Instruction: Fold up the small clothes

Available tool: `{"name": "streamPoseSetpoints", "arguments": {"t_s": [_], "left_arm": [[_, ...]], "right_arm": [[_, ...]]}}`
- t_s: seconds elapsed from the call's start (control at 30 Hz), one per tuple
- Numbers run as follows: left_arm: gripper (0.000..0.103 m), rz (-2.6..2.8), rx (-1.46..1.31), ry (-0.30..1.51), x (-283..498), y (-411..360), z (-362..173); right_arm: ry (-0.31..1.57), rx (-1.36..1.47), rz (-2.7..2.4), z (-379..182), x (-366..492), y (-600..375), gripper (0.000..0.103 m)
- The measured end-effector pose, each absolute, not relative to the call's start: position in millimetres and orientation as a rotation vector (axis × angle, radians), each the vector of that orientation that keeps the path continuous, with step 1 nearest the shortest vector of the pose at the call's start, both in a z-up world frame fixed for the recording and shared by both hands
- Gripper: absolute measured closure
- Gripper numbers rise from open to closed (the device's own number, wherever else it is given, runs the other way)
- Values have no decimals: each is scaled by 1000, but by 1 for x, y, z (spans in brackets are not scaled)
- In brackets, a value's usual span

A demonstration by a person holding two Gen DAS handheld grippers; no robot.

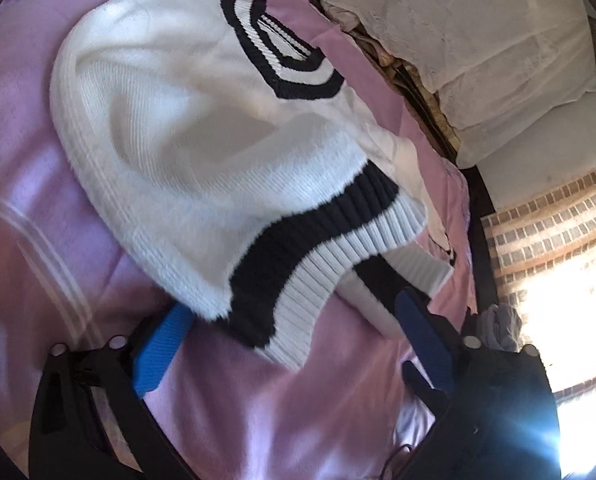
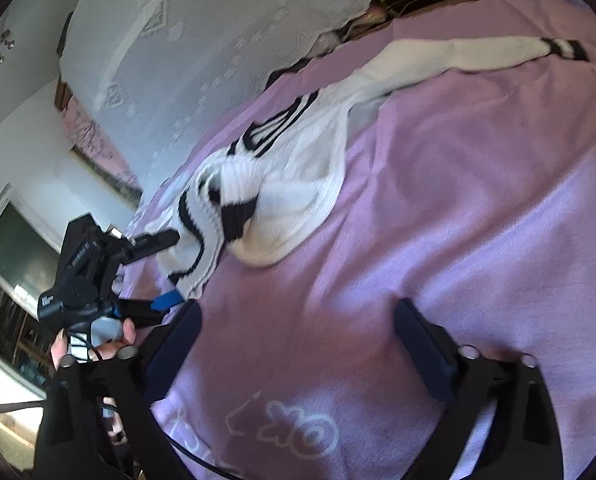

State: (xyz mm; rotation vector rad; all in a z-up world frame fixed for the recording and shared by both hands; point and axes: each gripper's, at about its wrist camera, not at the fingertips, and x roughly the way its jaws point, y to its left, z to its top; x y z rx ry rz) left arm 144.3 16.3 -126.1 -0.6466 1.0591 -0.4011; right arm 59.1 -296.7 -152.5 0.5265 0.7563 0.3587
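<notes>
Left wrist view: left gripper is sitting with jaws spread wide, nothing pinched; the sweater hem is lying between the blue pads, not pressed. White knit sweater with navy stripes is lying crumpled on the pink blanket, collar pointing away toward the lace-covered headboard. Right wrist view: right gripper is hovering spread over bare blanket, holding nothing, well apart from the sweater. One sleeve is stretching out toward the far edge. Left hand is gripping its tool beside the hem.
</notes>
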Motion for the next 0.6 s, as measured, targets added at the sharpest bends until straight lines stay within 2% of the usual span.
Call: {"name": "streamPoseSetpoints", "arguments": {"t_s": [0.03, 0.07, 0.1, 0.17, 0.33, 0.53, 0.57, 0.6], "left_arm": [[40, -367, -622, 1055, 142, 20, -125], [49, -344, -600, 1055, 140, 23, -125], [63, -329, -588, 1061, 141, 26, -126], [78, -329, -628, 1074, 141, 39, -131], [84, -382, -659, 1077, 130, 62, -125], [85, -396, -618, 986, 102, 97, -88], [85, -381, -612, 971, 96, 109, -84], [85, -366, -610, 965, 92, 118, -82]], "right_arm": [[741, 515, 356, -147, 59, -297, 28], [733, 500, 361, -142, 62, -296, 36], [725, 484, 368, -136, 64, -296, 39], [694, 454, 380, -122, 69, -293, 39], [678, 337, 390, -101, 94, -268, 39], [718, 294, 411, -105, 123, -243, 39], [725, 294, 428, -106, 124, -241, 44], [725, 285, 446, -107, 122, -237, 57]]}}
